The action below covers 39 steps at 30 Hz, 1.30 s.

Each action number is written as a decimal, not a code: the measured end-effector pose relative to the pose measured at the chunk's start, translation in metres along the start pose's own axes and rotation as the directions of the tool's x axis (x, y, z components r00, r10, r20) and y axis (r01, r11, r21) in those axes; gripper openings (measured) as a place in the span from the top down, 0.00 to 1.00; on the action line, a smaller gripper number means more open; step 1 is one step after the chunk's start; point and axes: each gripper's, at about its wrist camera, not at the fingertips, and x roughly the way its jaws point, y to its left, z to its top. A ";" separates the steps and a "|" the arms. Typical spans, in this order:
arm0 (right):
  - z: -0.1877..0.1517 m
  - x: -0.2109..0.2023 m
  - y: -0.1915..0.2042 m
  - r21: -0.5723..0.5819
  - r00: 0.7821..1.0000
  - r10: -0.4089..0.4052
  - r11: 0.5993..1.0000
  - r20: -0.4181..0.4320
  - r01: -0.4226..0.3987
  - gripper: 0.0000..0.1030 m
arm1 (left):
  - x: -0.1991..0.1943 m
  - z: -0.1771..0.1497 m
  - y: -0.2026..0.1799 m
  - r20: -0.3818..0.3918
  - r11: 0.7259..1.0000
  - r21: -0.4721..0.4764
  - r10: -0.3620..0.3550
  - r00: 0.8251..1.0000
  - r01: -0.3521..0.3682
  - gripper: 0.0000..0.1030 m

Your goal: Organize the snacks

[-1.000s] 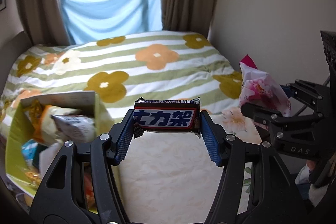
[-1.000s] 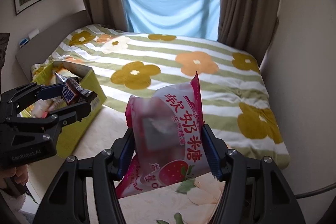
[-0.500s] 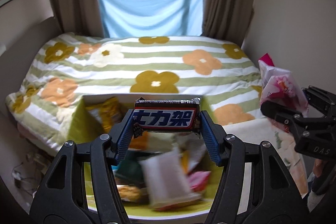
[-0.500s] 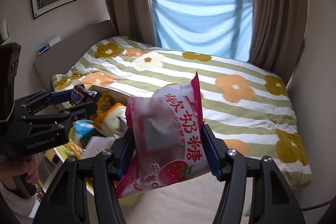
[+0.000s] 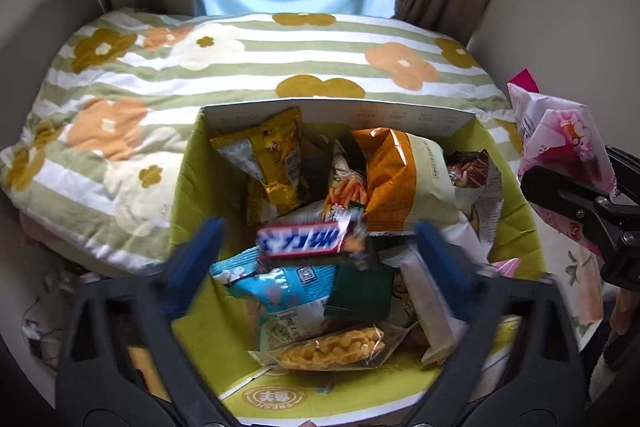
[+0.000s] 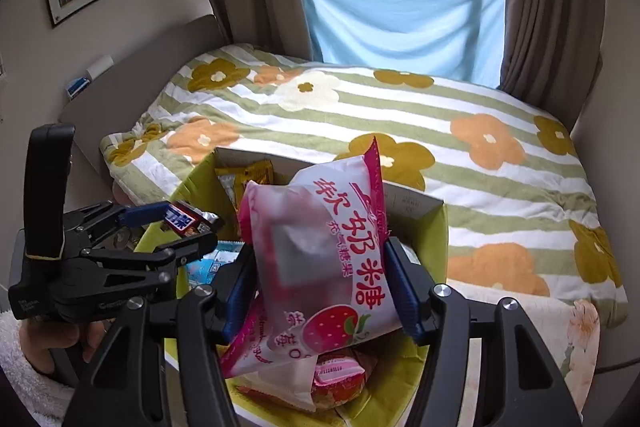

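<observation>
A green cardboard box [image 5: 188,187] full of snack packets stands at the bed's near edge; it also shows in the right wrist view [image 6: 438,247]. My left gripper [image 5: 316,247] is open over the box, its blue pads spread wide. A Snickers bar [image 5: 308,239] is blurred between the pads, touching neither, above the packets. In the right wrist view the bar [image 6: 182,221] sits by the left gripper's tips. My right gripper [image 6: 320,287] is shut on a pink strawberry candy bag [image 6: 320,259], held over the box's right side. The bag also shows in the left wrist view [image 5: 560,147].
The box holds a yellow packet [image 5: 272,159], an orange-and-cream bag [image 5: 400,179], a light blue packet [image 5: 280,287] and a clear pack of orange crisps [image 5: 332,347]. The striped flowered bedspread [image 6: 400,115] spreads behind. A wall is close on the right.
My left gripper has tilted down over the box and opened, and the Snickers bar has come free of the pads. My right gripper has moved over the box with the candy bag.
</observation>
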 end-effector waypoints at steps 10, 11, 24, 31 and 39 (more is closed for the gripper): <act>-0.006 0.011 0.006 -0.003 0.998 0.013 1.000 -0.065 -0.013 0.42 | -0.018 -0.019 0.005 -0.023 1.000 -0.011 0.020 1.000 -0.021 0.00; -0.005 0.014 0.008 -0.001 0.997 0.021 1.000 -0.074 -0.021 0.38 | -0.020 -0.020 0.005 -0.024 1.000 -0.011 0.026 0.999 -0.026 0.00; -0.026 -0.006 0.001 0.038 0.999 -0.048 0.998 -0.016 0.048 0.14 | -0.035 -0.037 0.007 -0.029 0.999 -0.038 0.029 0.999 -0.030 0.00; -0.033 -0.028 0.006 0.056 0.998 -0.069 0.996 0.007 0.069 0.14 | -0.053 -0.037 0.001 0.005 0.999 -0.033 0.017 1.000 -0.017 0.00; -0.037 -0.090 0.007 0.071 0.988 -0.092 0.994 0.126 0.084 0.14 | -0.118 -0.035 -0.034 0.133 0.999 -0.007 0.054 0.990 -0.054 0.00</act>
